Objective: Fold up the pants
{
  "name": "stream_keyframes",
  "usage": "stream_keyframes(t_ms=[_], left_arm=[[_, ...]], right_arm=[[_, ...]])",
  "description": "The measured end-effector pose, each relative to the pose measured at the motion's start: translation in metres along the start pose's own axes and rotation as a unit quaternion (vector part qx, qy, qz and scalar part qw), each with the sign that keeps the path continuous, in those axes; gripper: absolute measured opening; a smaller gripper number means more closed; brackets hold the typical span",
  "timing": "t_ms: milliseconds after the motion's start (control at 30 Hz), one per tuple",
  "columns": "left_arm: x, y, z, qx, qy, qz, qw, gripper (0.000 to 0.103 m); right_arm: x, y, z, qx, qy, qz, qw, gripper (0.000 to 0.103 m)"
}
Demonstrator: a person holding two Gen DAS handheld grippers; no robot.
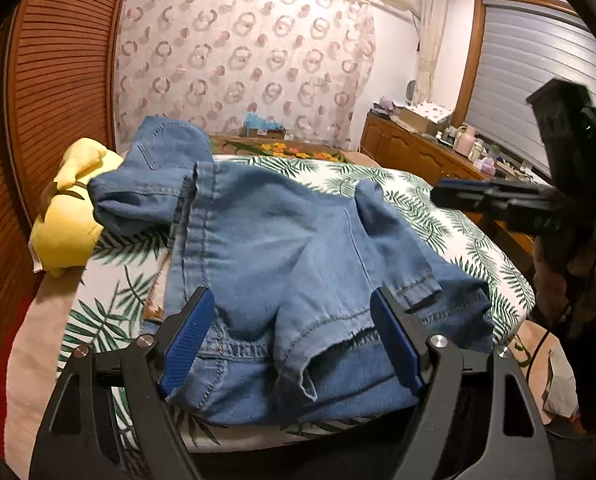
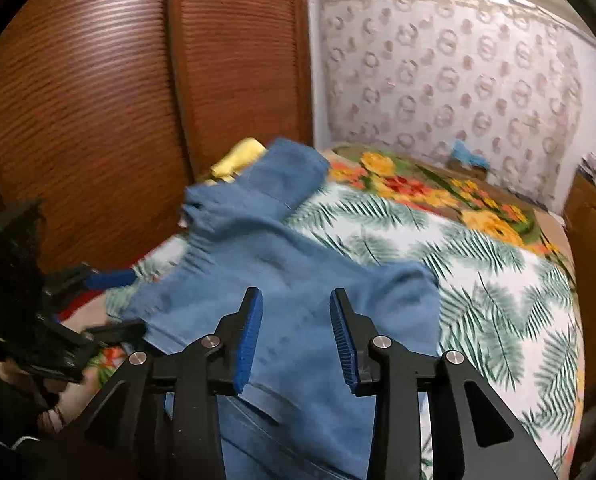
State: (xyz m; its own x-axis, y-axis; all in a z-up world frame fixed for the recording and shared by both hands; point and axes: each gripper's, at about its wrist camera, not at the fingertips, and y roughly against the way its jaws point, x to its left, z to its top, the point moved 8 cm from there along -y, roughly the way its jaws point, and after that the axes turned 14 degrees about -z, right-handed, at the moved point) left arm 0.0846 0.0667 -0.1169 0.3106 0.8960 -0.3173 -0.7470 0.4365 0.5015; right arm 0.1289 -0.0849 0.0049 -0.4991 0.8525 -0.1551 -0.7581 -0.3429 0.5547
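Blue denim pants (image 1: 281,240) lay rumpled on the palm-leaf bedsheet (image 1: 478,240), near hem under and between my left gripper (image 1: 293,344), fingers spread wide, nothing pinched. My right gripper (image 2: 295,340) hung over the denim, fingers partly apart, no cloth clamped. Left view alone showed a window blind (image 1: 538,80), a cluttered wooden dresser (image 1: 418,148) and a yellow plush toy (image 1: 69,216); right view was blurred. Slatted wooden doors (image 2: 97,100) stood beside the bed
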Motion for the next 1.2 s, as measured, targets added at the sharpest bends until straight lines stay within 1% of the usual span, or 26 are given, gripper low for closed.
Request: stream_keyframes(t_ms=[133, 200, 233, 300, 333, 400, 467, 500, 567, 600, 633, 667, 733, 800, 900, 1000, 1067, 1200], left_arm=[[-0.002, -0.008, -0.014, 0.019, -0.007, -0.004, 0.9998, 0.081], [-0.004, -0.013, -0.021, 0.029, -0.012, -0.013, 0.9994, 0.072], [-0.004, -0.015, -0.022, 0.032, -0.013, -0.013, 0.9993, 0.066], [-0.003, -0.017, -0.025, 0.036, -0.014, -0.013, 0.9992, 0.059], [-0.004, -0.018, -0.026, 0.039, -0.015, -0.015, 0.9990, 0.053], [-0.004, -0.019, -0.028, 0.042, -0.019, -0.016, 0.9988, 0.049], [-0.004, -0.021, -0.030, 0.048, -0.025, -0.015, 0.9984, 0.040], [-0.003, -0.023, -0.031, 0.050, -0.024, -0.013, 0.9984, 0.038], [0.000, -0.026, -0.032, 0.053, -0.023, -0.014, 0.9982, 0.030], [0.000, -0.027, -0.032, 0.053, -0.024, -0.014, 0.9982, 0.025], [0.000, -0.027, -0.032, 0.051, -0.027, -0.014, 0.9982, 0.018], [-0.001, -0.026, -0.031, 0.050, -0.031, -0.015, 0.9981, 0.016], [-0.005, -0.021, -0.028, 0.045, -0.032, -0.023, 0.9982, 0.015], [-0.013, -0.011, -0.021, 0.032, -0.036, -0.029, 0.9984, 0.014], [-0.020, -0.002, -0.013, 0.019, -0.044, -0.034, 0.9983, 0.013], [-0.019, 0.005, -0.007, 0.011, -0.044, -0.029, 0.9986, 0.013], [-0.018, 0.007, -0.006, 0.010, -0.043, -0.027, 0.9986, 0.013], [-0.011, 0.003, -0.012, 0.021, -0.042, -0.016, 0.9988, 0.013]], right_arm=[[0.003, -0.012, -0.015, 0.032, -0.009, -0.004, 0.999, 0.037], [0.007, -0.016, -0.020, 0.047, -0.014, 0.004, 0.999, 0.037], [0.011, -0.018, -0.022, 0.054, -0.017, 0.008, 0.998, 0.037], [0.016, -0.020, -0.024, 0.063, -0.021, 0.013, 0.998, 0.037], [0.019, -0.023, -0.024, 0.068, -0.022, 0.016, 0.997, 0.037], [0.026, -0.026, -0.023, 0.076, -0.024, 0.023, 0.997, 0.037], [0.031, -0.029, -0.024, 0.085, -0.023, 0.026, 0.996, 0.037], [0.035, -0.031, -0.023, 0.091, -0.021, 0.029, 0.995, 0.037], [0.038, -0.034, -0.022, 0.102, -0.021, 0.041, 0.994, 0.037], [0.043, -0.034, -0.020, 0.105, -0.020, 0.049, 0.993, 0.035], [0.046, -0.034, -0.018, 0.105, -0.017, 0.060, 0.992, 0.020], [0.048, -0.035, -0.016, 0.108, -0.010, 0.073, 0.991, 0.009], [0.058, -0.030, -0.006, 0.100, 0.016, 0.077, 0.992, 0.005], [0.067, -0.020, 0.013, 0.082, 0.029, 0.086, 0.993, 0.004], [0.073, -0.007, 0.049, 0.049, 0.033, 0.092, 0.994, 0.003], [0.078, 0.003, 0.079, 0.019, 0.035, 0.096, 0.995, 0.003], [0.083, 0.004, 0.095, 0.013, 0.030, 0.096, 0.995, 0.003], [0.094, 0.001, 0.114, 0.007, 0.027, 0.093, 0.995, 0.003]])
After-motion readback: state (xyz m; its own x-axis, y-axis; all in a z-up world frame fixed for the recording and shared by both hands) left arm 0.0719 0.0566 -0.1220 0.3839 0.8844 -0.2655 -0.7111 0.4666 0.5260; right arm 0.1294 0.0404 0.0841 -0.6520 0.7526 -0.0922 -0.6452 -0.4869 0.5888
